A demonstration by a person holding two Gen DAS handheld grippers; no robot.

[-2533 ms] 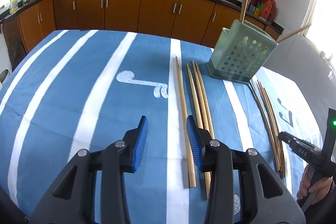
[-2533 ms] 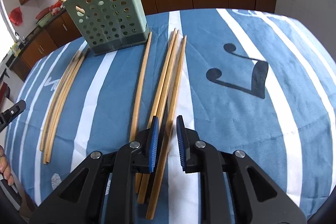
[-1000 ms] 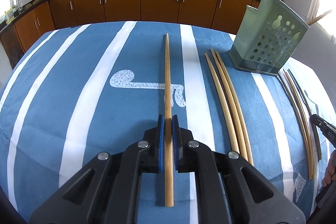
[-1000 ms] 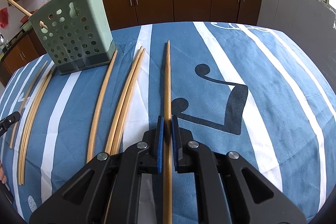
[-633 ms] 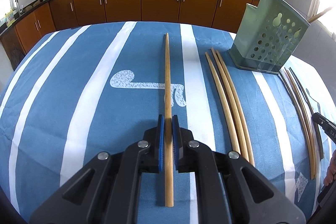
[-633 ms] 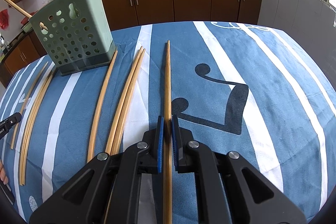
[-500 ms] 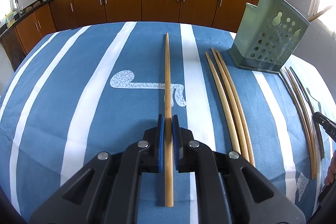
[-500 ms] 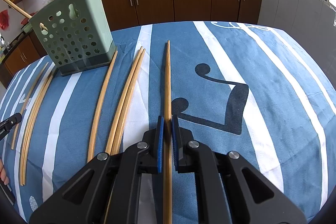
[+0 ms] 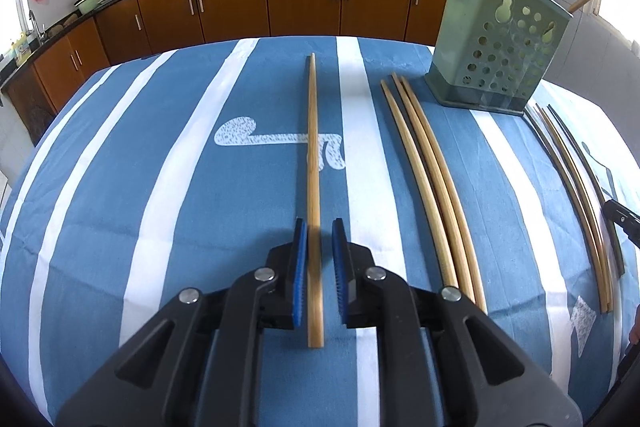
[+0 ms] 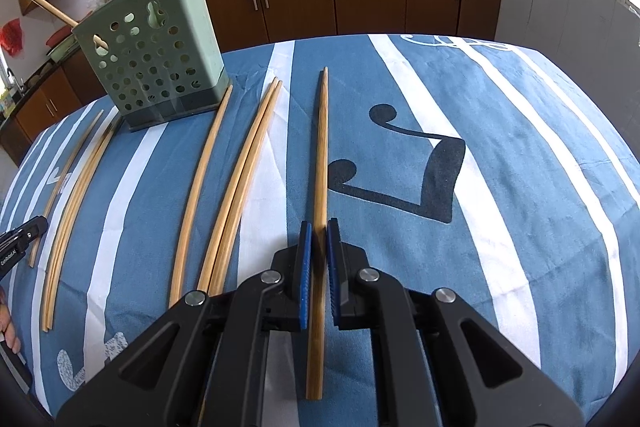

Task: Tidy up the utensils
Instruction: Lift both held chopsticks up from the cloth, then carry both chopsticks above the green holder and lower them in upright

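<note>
Left tongs [image 9: 319,257] are opening, pads clear of the chopstick [image 9: 312,163] lying between them on the striped surface [image 9: 160,187]. Right tongs [image 10: 319,259] clamp another chopstick [image 10: 321,163] (green holder [image 10: 154,55] stands far left)

A: What is each hand-held gripper [image 9: 319,247] looking like?
B: Black angular plastic arms are carrying silver round screws, and blue ribbed pads [image 10: 305,279] are lining both fingers.
</note>
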